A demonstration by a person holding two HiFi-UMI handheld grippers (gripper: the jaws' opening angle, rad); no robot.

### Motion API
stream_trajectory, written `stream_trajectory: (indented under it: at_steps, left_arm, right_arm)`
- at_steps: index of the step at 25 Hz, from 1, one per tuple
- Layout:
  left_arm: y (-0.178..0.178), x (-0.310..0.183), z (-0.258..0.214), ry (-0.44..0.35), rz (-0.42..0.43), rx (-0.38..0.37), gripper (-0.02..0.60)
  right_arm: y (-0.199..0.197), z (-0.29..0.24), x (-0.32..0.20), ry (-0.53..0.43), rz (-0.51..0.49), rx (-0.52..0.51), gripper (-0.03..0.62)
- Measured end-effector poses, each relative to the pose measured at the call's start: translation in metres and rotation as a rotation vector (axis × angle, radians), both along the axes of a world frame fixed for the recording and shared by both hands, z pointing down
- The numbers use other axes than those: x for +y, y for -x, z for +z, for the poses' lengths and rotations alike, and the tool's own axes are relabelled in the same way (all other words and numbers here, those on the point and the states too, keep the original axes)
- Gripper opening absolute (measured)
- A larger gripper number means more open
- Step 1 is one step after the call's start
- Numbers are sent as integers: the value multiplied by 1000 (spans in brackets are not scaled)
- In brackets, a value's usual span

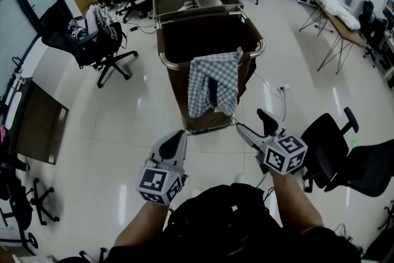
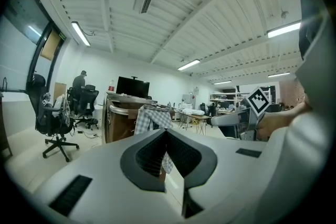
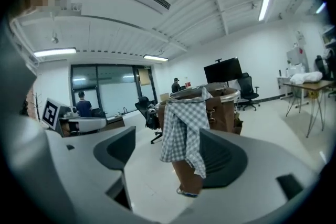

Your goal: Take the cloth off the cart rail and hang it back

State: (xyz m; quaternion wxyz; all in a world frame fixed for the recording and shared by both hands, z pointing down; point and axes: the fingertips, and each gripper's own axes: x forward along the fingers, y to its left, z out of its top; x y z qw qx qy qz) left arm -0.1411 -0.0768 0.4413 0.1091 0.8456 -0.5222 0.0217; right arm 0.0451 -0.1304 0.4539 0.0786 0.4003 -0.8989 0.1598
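Cloth [image 1: 213,84] drapes the cart rail [image 1: 261,46]; left tongs [image 1: 181,135] clenched, right tongs [image 1: 251,121] spread, empty.

A grey-and-white checked cloth [image 1: 212,82] hangs draped over the near end of the cart rail [image 1: 174,64], a curved metal bar round the top of the brown cart [image 1: 176,93]. It falls in loose, uneven folds down the cart's front, ending above the floor.

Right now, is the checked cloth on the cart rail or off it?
On: the checked cloth drapes over the cart rail, hanging down its front.
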Motion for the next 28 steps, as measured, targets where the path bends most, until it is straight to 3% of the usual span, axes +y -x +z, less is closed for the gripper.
stream_trajectory:
  at_steps: [7, 16, 23, 27, 28]
  left_arm:
    - [18, -9, -5, -4, 27, 7, 0]
    - [41, -33, 1, 25, -31, 4, 0]
    - [61, -51, 3, 48, -108, -6, 0]
    - [67, -59, 8, 68, -138, -19, 0]
    - [66, -61, 9, 72, -143, -18, 0]
  right_arm:
    - [18, 7, -54, -61, 118, 106, 522]
    - [48, 69, -151, 40, 143, 155, 581]
    - [67, 114, -188, 58, 158, 240, 581]
    - [69, 137, -205, 92, 112, 235, 574]
    - [71, 137, -208, 94, 95, 232, 502]
